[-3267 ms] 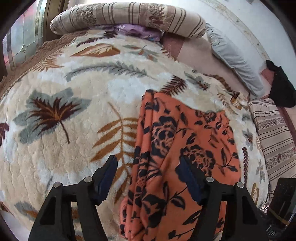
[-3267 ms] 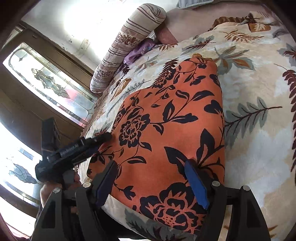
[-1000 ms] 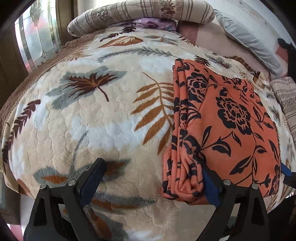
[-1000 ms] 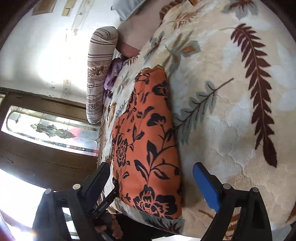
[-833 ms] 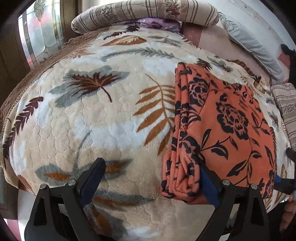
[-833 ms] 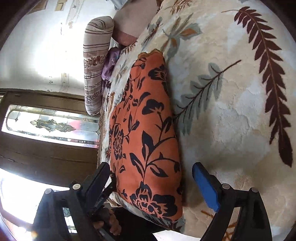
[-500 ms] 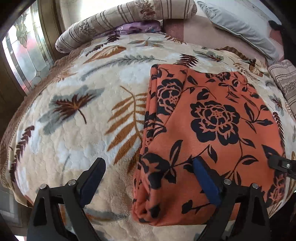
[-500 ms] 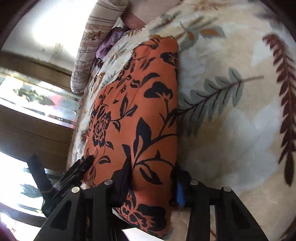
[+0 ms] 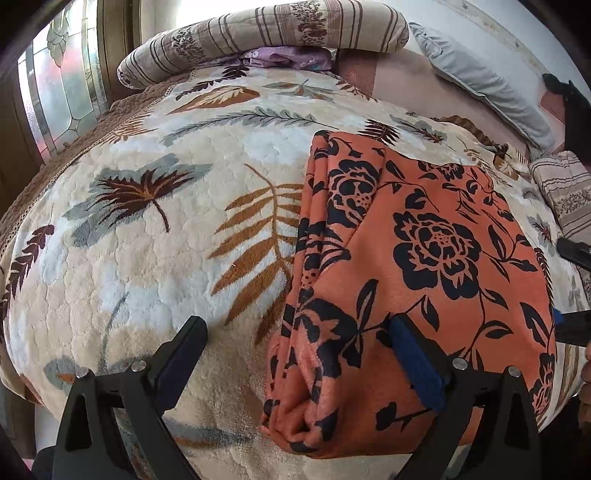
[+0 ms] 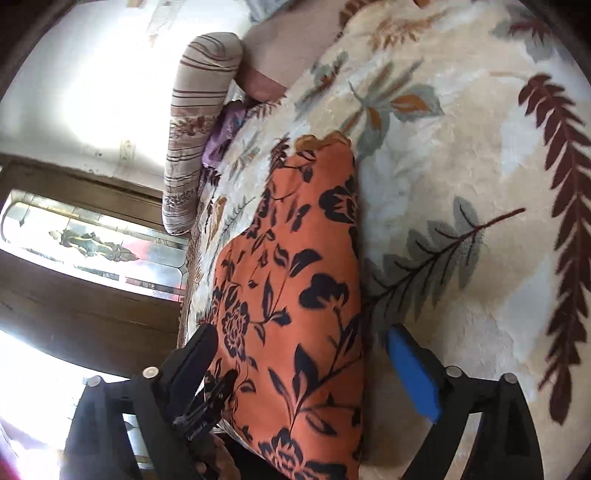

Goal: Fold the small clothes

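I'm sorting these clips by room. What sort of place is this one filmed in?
Most likely a bedroom: a bed under a leaf-patterned plush blanket, a striped bolster pillow and a grey pillow at its head, and a folded orange floral garment lying on top.

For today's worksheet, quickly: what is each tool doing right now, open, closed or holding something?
Left tool: open, holding nothing; the orange floral cloth lies under it.
Right tool: jaws opening, cloth edge between them, not gripped.
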